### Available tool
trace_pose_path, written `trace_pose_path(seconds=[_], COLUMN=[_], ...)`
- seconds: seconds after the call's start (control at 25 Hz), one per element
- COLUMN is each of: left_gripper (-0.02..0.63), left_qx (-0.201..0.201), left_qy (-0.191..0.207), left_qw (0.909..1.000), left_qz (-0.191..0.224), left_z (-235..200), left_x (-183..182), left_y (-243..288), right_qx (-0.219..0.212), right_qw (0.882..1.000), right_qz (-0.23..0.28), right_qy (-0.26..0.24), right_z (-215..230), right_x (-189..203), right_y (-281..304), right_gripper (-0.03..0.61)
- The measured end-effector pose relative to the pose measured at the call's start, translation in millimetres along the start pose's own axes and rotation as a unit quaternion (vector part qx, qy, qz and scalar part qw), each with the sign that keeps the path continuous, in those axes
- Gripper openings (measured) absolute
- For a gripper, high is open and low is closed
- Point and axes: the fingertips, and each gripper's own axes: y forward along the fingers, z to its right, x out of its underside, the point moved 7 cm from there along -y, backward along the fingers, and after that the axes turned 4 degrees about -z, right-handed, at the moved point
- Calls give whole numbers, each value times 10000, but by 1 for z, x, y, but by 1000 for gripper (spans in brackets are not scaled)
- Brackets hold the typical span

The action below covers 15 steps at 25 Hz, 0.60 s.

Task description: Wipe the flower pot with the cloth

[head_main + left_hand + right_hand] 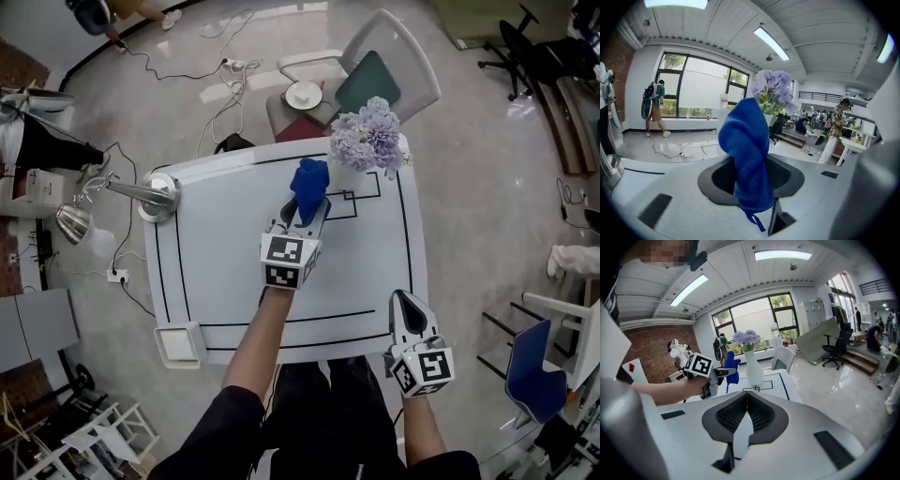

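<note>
Over the table [234, 281], left gripper [307, 206] reaches forward, jaws clamping cloth [309, 180]; right gripper [402, 300] behind, jaws together

The white table [234, 281] carries a flower pot [753, 367] and a silver lamp [157, 197].

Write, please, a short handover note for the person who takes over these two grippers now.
Left gripper: jaws shut on the blue fabric cloth, held above the white table, close beside the pot.
Right gripper: jaws shut, empty, at the table's near edge.
Tall white flower pot with purple flowers: upright at the table's far right corner.
Done: the cloth is picked up.
Left: the cloth does not touch the pot yet; bring it there and wipe.
</note>
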Motion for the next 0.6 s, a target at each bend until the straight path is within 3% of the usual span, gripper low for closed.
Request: trace_pose_path(seconds=[0.24, 0.6], left_gripper=[156, 156], left_qx=[297, 431], left_qy=[222, 524], left_qw=[9991, 9925], left_qz=[-190, -1015], left_z=[-12, -30], left_x=[-2, 47], left_y=[51, 84], right_qx=[269, 498], right_qw=[9992, 9977], right_qz=[-263, -373], right_qy=[153, 258], right_z=[15, 26], right_x=[14, 15], right_y=[5, 10], right_gripper=[9, 9])
